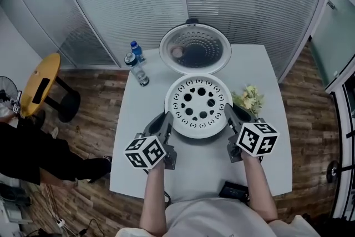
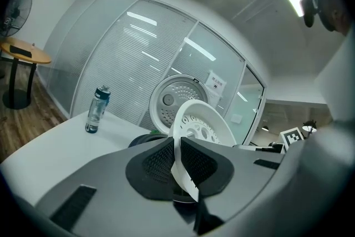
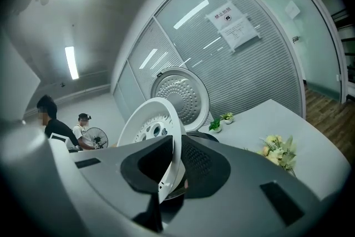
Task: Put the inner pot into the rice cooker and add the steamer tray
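The white steamer tray (image 1: 199, 104), round with many holes, hangs over the table between my two grippers. My left gripper (image 1: 167, 121) is shut on its left rim; in the left gripper view the rim (image 2: 184, 166) sits pinched between the dark pads. My right gripper (image 1: 230, 114) is shut on the right rim, seen edge-on as the tray's rim (image 3: 169, 172) in the right gripper view. Behind the tray stands the rice cooker (image 1: 195, 48) with its lid (image 2: 173, 98) raised; the dark body (image 3: 209, 136) shows just under the tray. I cannot see the inner pot apart from the cooker.
Two water bottles (image 1: 137, 66) stand at the table's back left. A bunch of pale flowers (image 1: 249, 99) lies right of the tray, and a small potted plant (image 3: 224, 121) stands further back. A dark flat object (image 1: 234, 192) rests at the table's near edge. A yellow stool (image 1: 40, 81) is left.
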Tool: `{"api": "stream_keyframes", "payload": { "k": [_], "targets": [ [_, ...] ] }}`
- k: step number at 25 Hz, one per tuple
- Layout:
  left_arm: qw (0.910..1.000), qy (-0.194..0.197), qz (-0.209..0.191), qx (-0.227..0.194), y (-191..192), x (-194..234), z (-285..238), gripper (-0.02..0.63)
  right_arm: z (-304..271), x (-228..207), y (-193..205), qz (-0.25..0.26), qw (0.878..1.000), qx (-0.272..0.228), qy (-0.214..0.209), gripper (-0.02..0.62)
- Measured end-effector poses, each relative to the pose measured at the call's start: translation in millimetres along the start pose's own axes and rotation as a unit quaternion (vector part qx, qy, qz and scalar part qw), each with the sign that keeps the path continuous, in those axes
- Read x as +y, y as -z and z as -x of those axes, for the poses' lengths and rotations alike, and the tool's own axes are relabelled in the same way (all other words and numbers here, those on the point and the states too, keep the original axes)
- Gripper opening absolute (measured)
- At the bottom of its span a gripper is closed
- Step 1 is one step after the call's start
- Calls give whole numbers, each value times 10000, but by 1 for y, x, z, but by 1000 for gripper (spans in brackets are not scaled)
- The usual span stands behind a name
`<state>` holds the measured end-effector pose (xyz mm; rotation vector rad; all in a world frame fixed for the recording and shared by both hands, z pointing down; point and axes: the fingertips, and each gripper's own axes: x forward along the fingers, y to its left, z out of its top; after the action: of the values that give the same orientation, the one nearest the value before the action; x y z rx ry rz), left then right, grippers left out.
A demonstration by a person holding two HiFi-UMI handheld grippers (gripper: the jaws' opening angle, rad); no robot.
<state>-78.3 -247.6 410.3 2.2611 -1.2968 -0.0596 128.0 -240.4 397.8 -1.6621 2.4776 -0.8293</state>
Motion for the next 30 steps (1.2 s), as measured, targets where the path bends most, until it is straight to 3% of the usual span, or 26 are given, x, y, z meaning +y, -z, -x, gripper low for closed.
{"api": "stream_keyframes", "payload": {
  "k": [30],
  "targets": [
    [9995,-24,186,252,15,32,-33,40,-38,-20,18,30,9990,420,164,60]
  ]
}}
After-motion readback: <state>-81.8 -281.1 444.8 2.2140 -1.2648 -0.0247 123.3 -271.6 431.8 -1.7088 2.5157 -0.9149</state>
